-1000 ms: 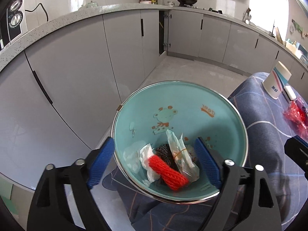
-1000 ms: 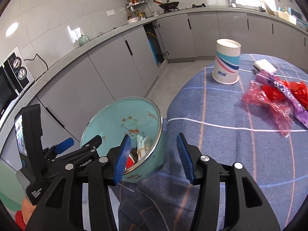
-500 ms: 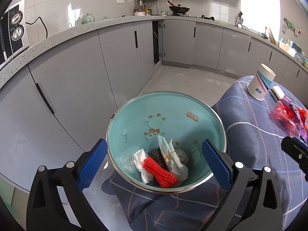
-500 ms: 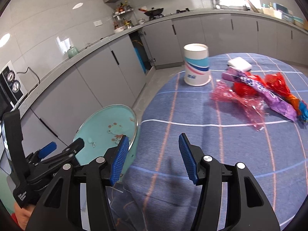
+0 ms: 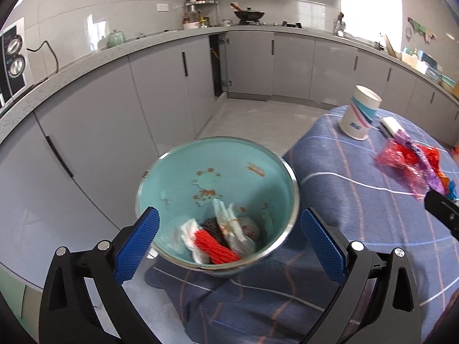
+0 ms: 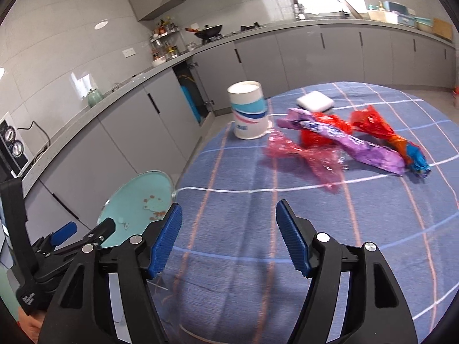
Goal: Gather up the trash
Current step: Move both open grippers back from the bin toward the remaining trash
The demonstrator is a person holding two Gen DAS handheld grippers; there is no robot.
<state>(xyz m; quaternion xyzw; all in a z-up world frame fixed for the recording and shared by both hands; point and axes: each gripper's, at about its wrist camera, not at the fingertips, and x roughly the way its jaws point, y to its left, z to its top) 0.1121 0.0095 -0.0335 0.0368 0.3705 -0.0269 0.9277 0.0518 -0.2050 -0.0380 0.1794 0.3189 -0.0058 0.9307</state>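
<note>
A teal bowl (image 5: 229,169) with a metal rim sits at the table's left edge, holding a red mesh net (image 5: 215,245), clear wrappers and a dark scrap. My left gripper (image 5: 229,239) is open, its blue pads on either side of the bowl without touching it. My right gripper (image 6: 229,239) is open and empty above the blue checked tablecloth (image 6: 287,229). Farther on lie a pink wrapper (image 6: 304,154), a purple wrapper (image 6: 361,143) and an orange-red wrapper (image 6: 375,123). The bowl also shows in the right wrist view (image 6: 134,200).
An upside-down paper cup (image 6: 248,113) and a white sponge (image 6: 314,101) stand at the table's far side. Grey kitchen cabinets (image 5: 160,91) and tiled floor lie beyond the table's left edge.
My left gripper opened and drew back from the bowl, which stays on the table's edge. My right gripper swung right, away from the bowl, over the cloth toward the wrappers.
</note>
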